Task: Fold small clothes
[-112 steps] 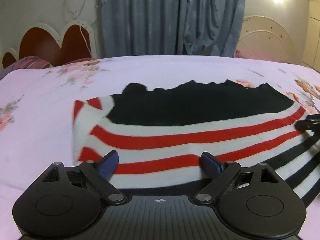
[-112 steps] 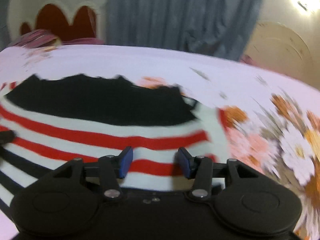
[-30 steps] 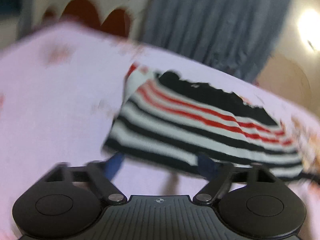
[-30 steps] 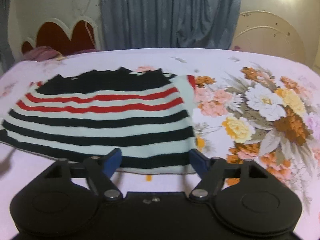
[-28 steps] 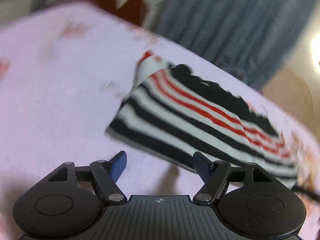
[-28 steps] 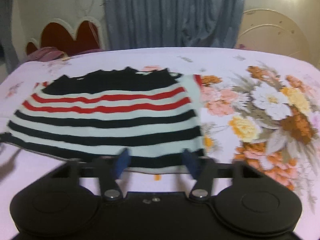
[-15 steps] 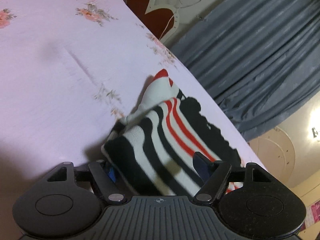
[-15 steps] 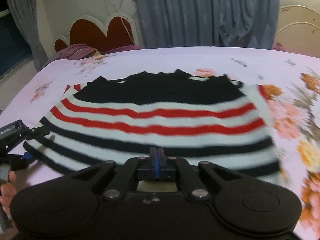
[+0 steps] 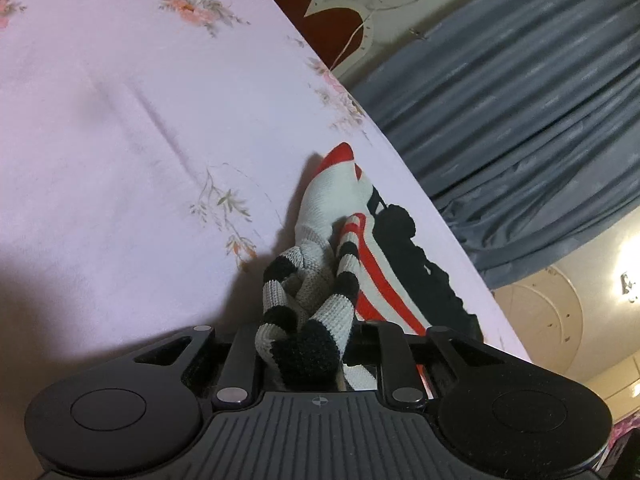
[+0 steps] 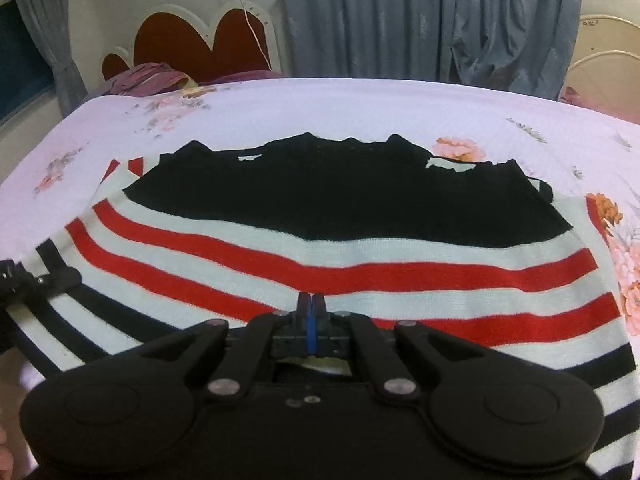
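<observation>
The striped sweater lies on the bed. It is soft, light knit that bunches easily. The left claw is closing on its bunched hem corner; the right claw is pressed together at the near hem. The corners are best to hold.

The left tool is closing on a bunched corner of the striped sweater. The black, white and red knit sits between its jaws. It lies on a pink flowery bed. Grey curtains hang behind.

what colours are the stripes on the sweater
Red and black stripes on white on the sweater, below a solid black top; clearest in the right wrist view.
</observation>
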`<state>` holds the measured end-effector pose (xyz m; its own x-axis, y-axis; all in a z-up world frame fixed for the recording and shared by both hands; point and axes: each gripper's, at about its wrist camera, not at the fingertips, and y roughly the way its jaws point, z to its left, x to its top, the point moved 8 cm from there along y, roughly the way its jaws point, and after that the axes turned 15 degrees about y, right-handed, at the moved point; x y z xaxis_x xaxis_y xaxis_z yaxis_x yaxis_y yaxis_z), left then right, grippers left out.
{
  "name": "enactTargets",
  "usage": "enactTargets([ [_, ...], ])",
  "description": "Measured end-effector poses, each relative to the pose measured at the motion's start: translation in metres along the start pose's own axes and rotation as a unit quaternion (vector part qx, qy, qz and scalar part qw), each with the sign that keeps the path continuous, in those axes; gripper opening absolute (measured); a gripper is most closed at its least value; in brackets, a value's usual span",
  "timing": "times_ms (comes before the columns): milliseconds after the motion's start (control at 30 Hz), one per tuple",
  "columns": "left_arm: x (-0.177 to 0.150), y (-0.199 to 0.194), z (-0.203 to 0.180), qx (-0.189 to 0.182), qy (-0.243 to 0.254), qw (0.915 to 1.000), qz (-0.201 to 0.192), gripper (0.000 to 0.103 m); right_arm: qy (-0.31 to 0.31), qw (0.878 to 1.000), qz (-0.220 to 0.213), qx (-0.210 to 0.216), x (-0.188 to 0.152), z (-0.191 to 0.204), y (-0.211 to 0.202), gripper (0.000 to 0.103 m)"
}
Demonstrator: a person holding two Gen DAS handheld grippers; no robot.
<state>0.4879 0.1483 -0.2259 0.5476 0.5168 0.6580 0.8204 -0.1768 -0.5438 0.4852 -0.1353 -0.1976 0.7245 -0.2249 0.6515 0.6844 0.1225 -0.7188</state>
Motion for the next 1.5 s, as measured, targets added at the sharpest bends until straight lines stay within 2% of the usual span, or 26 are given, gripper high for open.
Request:
enactTargets([
  [400, 0.012, -0.011, -0.017, 0.036, 0.046, 0.9983, -0.004, 0.018, -0.016, 0.999, 0.019, 0.024, 0.005, -0.002, 0.003, 0.0],
  [567, 0.023, -0.03, -0.063, 0.034, 0.102, 0.994, -0.023, 0.018, -0.019, 0.999, 0.024, 0.045, 0.006, -0.006, 0.001, 0.0],
  [633, 0.027, -0.036, -0.097, 0.024, 0.136, 0.9901, -0.028, 0.018, 0.028, 0.997, 0.004, 0.066, 0.017, -0.018, -0.013, 0.004],
  [733, 0.025, -0.037, -0.163, 0.008, 0.213, 0.9767, -0.024, 0.018, 0.1, 0.991, -0.035, 0.08, 0.037, -0.055, -0.04, 0.005],
  [800, 0.014, -0.031, -0.208, 0.001, 0.264, 0.9644, -0.011, 0.018, 0.138, 0.986, -0.051, 0.077, 0.05, -0.086, -0.053, 0.005],
  [867, -0.008, -0.018, -0.249, 0.019, 0.324, 0.9457, 0.013, 0.018, 0.176, 0.98, -0.064, 0.069, 0.061, -0.122, -0.066, 0.005],
  [933, -0.036, -0.002, -0.28, 0.008, 0.355, 0.9338, 0.042, 0.018, 0.203, 0.974, -0.08, 0.052, 0.069, -0.158, -0.079, 0.005],
  [1000, -0.073, 0.02, -0.302, 0.005, 0.39, 0.9176, 0.079, 0.02, 0.223, 0.97, -0.088, 0.04, 0.073, -0.189, -0.09, 0.007],
  [1033, -0.091, 0.029, -0.31, 0.0, 0.404, 0.9098, 0.097, 0.031, 0.235, 0.967, -0.086, 0.039, 0.072, -0.203, -0.095, 0.008],
  [1067, -0.109, 0.038, -0.317, -0.014, 0.415, 0.9016, 0.12, 0.041, 0.246, 0.965, -0.082, 0.043, 0.071, -0.215, -0.098, 0.015],
  [1100, -0.125, 0.041, -0.323, -0.027, 0.418, 0.8971, 0.141, 0.062, 0.256, 0.962, -0.078, 0.048, 0.069, -0.224, -0.101, 0.026],
  [1133, -0.135, 0.037, -0.331, -0.047, 0.418, 0.8959, 0.144, 0.076, 0.264, 0.96, -0.074, 0.054, 0.065, -0.23, -0.103, 0.033],
  [1167, -0.139, 0.026, -0.339, -0.073, 0.414, 0.8973, 0.136, 0.076, 0.273, 0.957, -0.073, 0.06, 0.063, -0.237, -0.107, 0.051],
  [1200, -0.138, 0.015, -0.344, -0.094, 0.407, 0.8992, 0.129, 0.075, 0.277, 0.956, -0.076, 0.065, 0.06, -0.24, -0.111, 0.059],
  [1267, -0.123, -0.006, -0.346, -0.112, 0.396, 0.9044, 0.114, 0.075, 0.284, 0.952, -0.073, 0.084, 0.059, -0.243, -0.115, 0.056],
  [1333, -0.093, -0.029, -0.337, -0.109, 0.385, 0.9136, 0.073, 0.075, 0.293, 0.948, -0.061, 0.109, 0.06, -0.24, -0.111, 0.052],
  [1433, -0.043, -0.034, -0.297, -0.066, 0.356, 0.9317, 0.03, 0.075, 0.29, 0.946, -0.038, 0.144, 0.059, -0.22, -0.104, 0.052],
  [1500, -0.021, -0.026, -0.261, -0.029, 0.329, 0.9433, 0.027, 0.075, 0.287, 0.945, -0.015, 0.159, 0.056, -0.203, -0.094, 0.055],
])
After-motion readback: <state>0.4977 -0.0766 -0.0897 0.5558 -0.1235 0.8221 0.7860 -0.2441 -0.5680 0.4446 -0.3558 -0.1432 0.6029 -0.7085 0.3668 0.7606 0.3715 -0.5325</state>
